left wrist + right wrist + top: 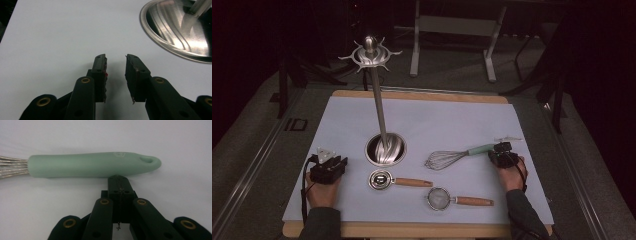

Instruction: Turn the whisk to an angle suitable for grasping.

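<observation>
While the left claw (116, 67) rests apart on the worktop (462, 120), the right claw (119, 182) sits pressed together, empty, beside the whisk (92, 165) handle.

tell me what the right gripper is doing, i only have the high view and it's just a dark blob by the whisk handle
Observer: The right gripper is shut, jaws pressed together with nothing between them; its tips sit right at the side of the whisk's green handle.
Operator: which end of the handle
Observer: Near the end with the hanging hole, away from the wires.
Operator: and the left one, open?
Observer: The left gripper has a gap between its pads, nothing in it, over bare white mat, with the rim of the rack's steel base ahead to one side.
</observation>
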`<state>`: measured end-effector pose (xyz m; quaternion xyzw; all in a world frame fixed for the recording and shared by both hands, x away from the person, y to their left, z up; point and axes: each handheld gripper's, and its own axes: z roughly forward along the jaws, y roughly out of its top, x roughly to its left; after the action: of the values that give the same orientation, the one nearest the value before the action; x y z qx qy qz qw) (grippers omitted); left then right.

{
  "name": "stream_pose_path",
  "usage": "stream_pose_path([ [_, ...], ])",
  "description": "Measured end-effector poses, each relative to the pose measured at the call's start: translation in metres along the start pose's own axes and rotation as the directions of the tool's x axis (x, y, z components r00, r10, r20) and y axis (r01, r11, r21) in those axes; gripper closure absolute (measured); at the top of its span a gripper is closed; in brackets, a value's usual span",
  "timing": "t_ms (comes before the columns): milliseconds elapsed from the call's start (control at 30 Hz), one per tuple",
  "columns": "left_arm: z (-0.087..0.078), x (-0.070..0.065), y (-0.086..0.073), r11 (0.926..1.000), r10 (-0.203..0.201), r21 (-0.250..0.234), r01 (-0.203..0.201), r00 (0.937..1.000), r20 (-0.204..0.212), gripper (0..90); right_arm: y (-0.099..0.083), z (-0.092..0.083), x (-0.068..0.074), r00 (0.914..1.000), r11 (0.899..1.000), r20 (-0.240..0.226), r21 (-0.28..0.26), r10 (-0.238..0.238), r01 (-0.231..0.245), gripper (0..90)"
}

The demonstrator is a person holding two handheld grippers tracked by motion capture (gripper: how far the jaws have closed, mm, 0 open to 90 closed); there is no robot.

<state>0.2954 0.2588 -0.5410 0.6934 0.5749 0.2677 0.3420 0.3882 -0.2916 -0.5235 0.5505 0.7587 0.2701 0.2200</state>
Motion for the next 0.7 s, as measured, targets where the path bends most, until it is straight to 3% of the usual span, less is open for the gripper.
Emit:
stream_pose_path([
  [300, 0.000, 0.000, 0.000, 1.0000, -0.001, -0.001, 0.001, 1.0000, 0.001, 70.2, 0.024, 0.017, 0.018, 0.9993, 0.999, -0.003, 0.023, -0.036, 0.036, 90.0],
  [467, -0.001, 0.001, 0.000, 1.0000, -0.007, -0.006, 0.007, 1.0000, 0.002, 70.2, 0.043, 0.030, 0.039, 0.9973, 0.996, -0.019, 0.045, -0.071, 0.072, 90.0],
  [700, -0.001, 0.002, 0.000, 0.9999, -0.009, -0.009, 0.009, 1.0000, 0.004, 70.2, 0.059, 0.042, 0.057, 0.9966, 0.995, -0.032, 0.057, -0.076, 0.077, 90.0],
])
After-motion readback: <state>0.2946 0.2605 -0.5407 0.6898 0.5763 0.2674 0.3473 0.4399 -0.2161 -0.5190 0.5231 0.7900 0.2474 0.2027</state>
